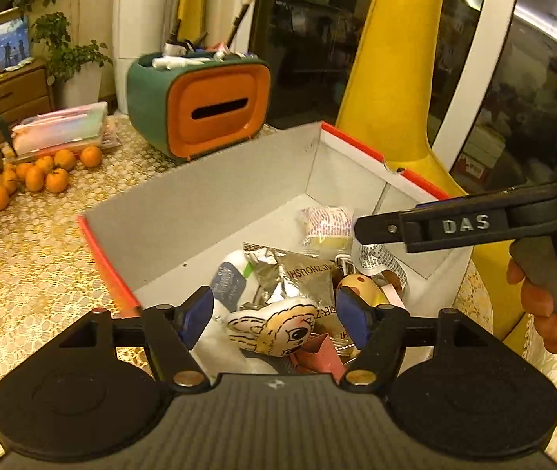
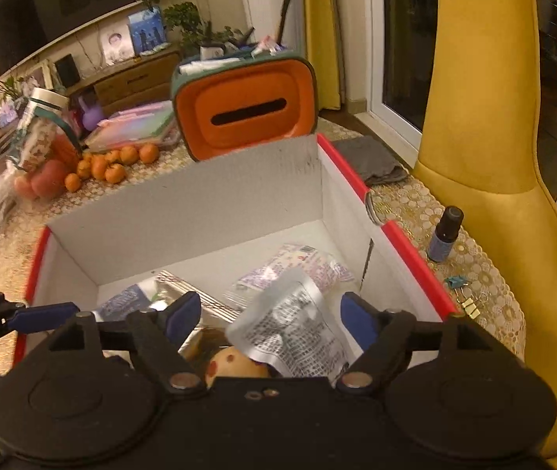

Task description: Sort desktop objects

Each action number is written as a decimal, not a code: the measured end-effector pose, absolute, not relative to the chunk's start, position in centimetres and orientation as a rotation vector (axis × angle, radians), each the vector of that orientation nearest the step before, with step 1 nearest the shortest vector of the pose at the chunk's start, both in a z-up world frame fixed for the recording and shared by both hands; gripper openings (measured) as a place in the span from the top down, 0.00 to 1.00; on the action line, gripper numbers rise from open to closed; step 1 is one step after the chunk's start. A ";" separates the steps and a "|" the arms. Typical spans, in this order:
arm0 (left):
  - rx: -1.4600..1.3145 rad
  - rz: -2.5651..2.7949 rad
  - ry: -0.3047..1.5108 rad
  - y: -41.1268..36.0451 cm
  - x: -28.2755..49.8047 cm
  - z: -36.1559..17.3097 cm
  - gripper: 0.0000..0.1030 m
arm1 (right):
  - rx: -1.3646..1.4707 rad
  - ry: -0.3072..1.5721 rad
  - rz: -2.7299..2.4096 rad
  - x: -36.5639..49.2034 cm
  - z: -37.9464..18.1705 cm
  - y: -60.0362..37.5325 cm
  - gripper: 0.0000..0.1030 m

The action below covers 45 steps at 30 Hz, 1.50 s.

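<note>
A white cardboard box with red rims (image 1: 207, 199) (image 2: 184, 203) stands on the table and holds several items: silver foil packets (image 1: 298, 274) (image 2: 298, 333), a patterned pouch (image 1: 327, 223) (image 2: 298, 262), a cartoon sheep toy (image 1: 274, 329) and a tan round toy (image 1: 360, 288) (image 2: 235, 364). My left gripper (image 1: 274, 315) is open above the box, over the sheep toy. My right gripper (image 2: 272, 319) is open above the box, over a foil packet; it also shows in the left wrist view (image 1: 360, 231). Both are empty.
A green and orange tissue box (image 1: 207, 105) (image 2: 247, 113) stands behind the box. Oranges (image 1: 43, 172) (image 2: 109, 164) and flat plastic cases (image 1: 62, 127) lie to the left. A small dark bottle (image 2: 445, 235), binder clips (image 2: 462, 293) and a grey cloth (image 2: 372, 160) lie right. A yellow chair (image 2: 486, 117) stands beyond.
</note>
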State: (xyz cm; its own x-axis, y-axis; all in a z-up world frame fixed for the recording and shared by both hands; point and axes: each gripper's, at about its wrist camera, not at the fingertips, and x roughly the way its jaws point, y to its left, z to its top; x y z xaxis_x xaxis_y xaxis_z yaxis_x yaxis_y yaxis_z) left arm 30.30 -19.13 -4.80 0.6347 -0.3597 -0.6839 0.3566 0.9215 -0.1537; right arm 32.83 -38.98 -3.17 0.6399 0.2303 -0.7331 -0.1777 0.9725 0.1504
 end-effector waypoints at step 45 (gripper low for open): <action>-0.030 -0.301 0.577 -14.1 18.4 -0.3 0.01 | 0.019 0.534 0.343 18.0 1.3 -35.6 0.00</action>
